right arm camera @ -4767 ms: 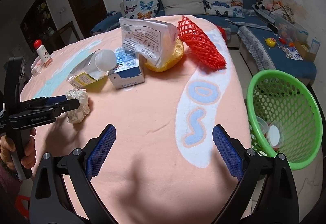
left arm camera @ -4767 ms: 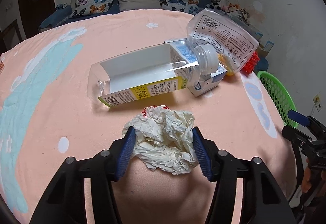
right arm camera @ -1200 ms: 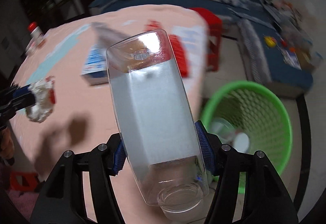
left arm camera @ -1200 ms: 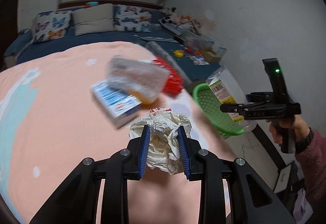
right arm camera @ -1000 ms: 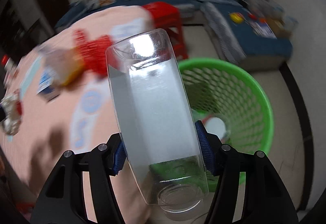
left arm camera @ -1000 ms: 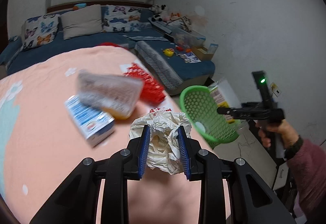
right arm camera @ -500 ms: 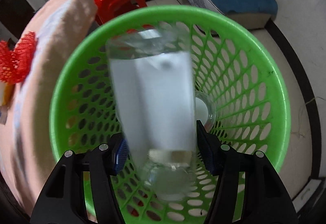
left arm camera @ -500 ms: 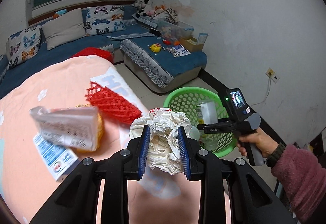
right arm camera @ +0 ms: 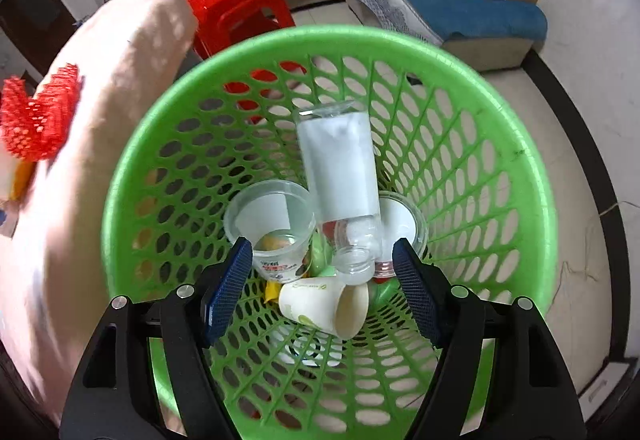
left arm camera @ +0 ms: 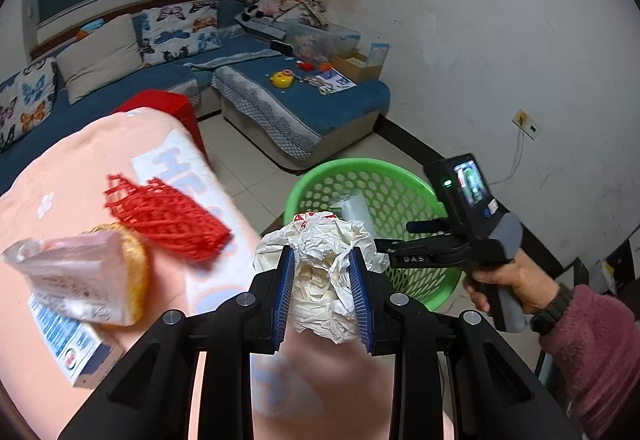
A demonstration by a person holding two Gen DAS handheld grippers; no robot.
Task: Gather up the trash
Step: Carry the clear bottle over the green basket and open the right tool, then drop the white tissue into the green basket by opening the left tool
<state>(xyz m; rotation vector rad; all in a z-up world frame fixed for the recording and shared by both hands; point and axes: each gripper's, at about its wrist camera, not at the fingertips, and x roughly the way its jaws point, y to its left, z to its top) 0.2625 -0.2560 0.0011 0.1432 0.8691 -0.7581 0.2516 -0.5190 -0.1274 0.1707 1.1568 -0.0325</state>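
Observation:
My left gripper (left arm camera: 323, 296) is shut on a crumpled white paper wad (left arm camera: 320, 280) and hangs over the peach table's (left arm camera: 80, 175) right edge. Beyond it stands the green mesh basket (left arm camera: 416, 292) on the floor. My right gripper (right arm camera: 323, 292) points down into that basket (right arm camera: 516, 175). Its jaws are opening and nothing touches the pads. The clear plastic bottle (right arm camera: 340, 175) has dropped free, neck toward me, onto a clear cup (right arm camera: 272, 224) and a paper cup (right arm camera: 324, 306) at the bottom. In the left wrist view, a hand holds the right gripper (left arm camera: 400, 248) over the basket's rim.
A red foam net (left arm camera: 164, 215), a clear bag of bread (left arm camera: 80, 276) and a blue-and-white carton (left arm camera: 64, 344) lie on the table. A red stool (right arm camera: 236, 7) stands by the table. A blue sofa (left arm camera: 304, 107) with toys lines the far wall.
The right gripper's jaws spread and the bottle fell out into the basket. The left gripper carried the paper wad rightward, closer to the basket.

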